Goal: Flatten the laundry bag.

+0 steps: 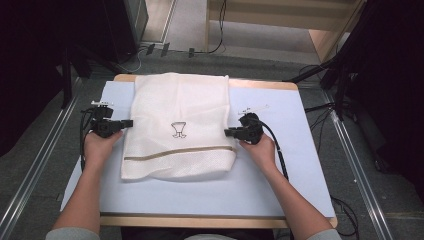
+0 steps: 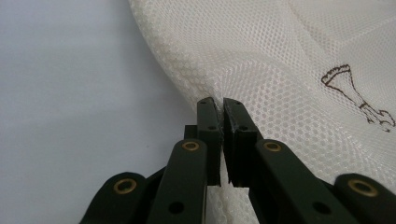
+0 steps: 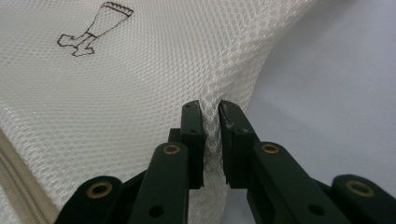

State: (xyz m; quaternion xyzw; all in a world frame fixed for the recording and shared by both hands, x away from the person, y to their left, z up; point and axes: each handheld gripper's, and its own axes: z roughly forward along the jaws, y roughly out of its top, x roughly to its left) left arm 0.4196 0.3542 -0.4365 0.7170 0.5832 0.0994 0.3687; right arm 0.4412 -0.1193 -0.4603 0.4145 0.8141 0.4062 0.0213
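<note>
Mesh bag (image 1: 178, 127) lies flat on the table (image 1: 300, 150), spread between both claws. Left claw (image 1: 128, 123) is clamped on the bag's left edge; right claw (image 1: 228, 132) pinches a fold of its right edge (mesh visibly bunched between the jaws). Zipper (image 1: 180, 152) runs nearer the person than both claws.

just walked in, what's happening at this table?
A person is handling a white mesh laundry bag that lies flat on the table. The left gripper is pinched shut on the bag's left edge and the right gripper on its right edge. The zipper runs across the near end, apparently closed.
</note>
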